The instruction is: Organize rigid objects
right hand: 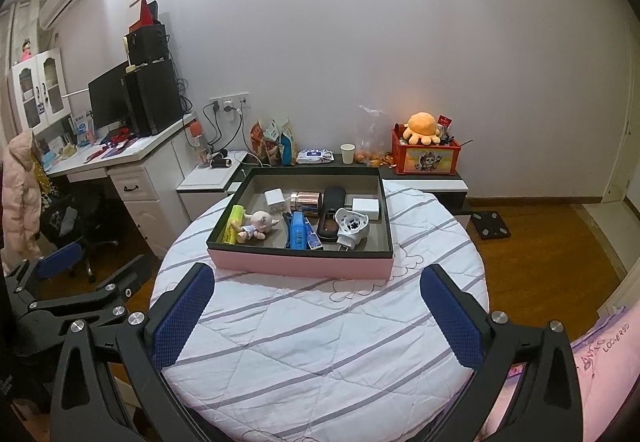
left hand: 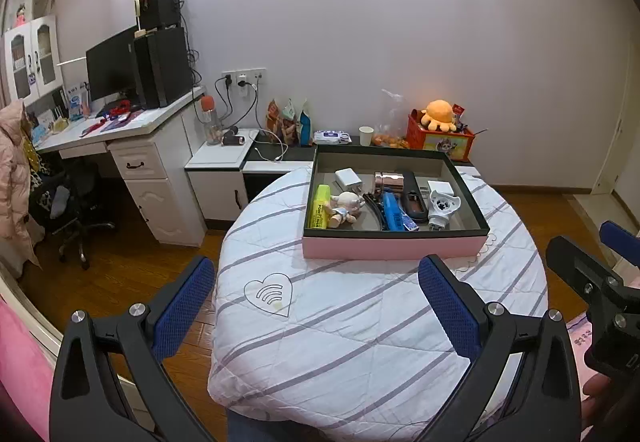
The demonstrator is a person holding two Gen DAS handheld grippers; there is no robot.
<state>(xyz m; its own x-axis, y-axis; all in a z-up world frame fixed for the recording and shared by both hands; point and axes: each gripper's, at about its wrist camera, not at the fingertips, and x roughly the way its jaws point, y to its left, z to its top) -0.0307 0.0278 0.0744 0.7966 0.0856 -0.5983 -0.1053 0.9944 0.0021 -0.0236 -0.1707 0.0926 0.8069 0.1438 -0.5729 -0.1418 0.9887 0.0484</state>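
Observation:
A pink box with a black rim (left hand: 394,247) (right hand: 300,263) sits at the far side of a round table under a striped white cloth (left hand: 360,322) (right hand: 320,342). Inside lie a yellow highlighter (left hand: 320,206) (right hand: 233,225), a small doll (left hand: 346,205) (right hand: 258,225), white chargers (left hand: 349,179) (right hand: 274,199), a copper cylinder (left hand: 388,181) (right hand: 306,201), a blue item (left hand: 394,212) (right hand: 298,231), a black case (left hand: 414,194) (right hand: 332,212) and a white plug device (left hand: 442,208) (right hand: 350,225). My left gripper (left hand: 316,302) and right gripper (right hand: 318,306) both hang open and empty above the near table half.
A white desk with monitor and PC tower (left hand: 160,70) stands at the left, with an office chair (left hand: 76,198) below. A low cabinet behind the table holds snack bags (left hand: 288,122), a paper cup (left hand: 365,135) and a red box with an orange plush (left hand: 439,132). Wooden floor surrounds the table.

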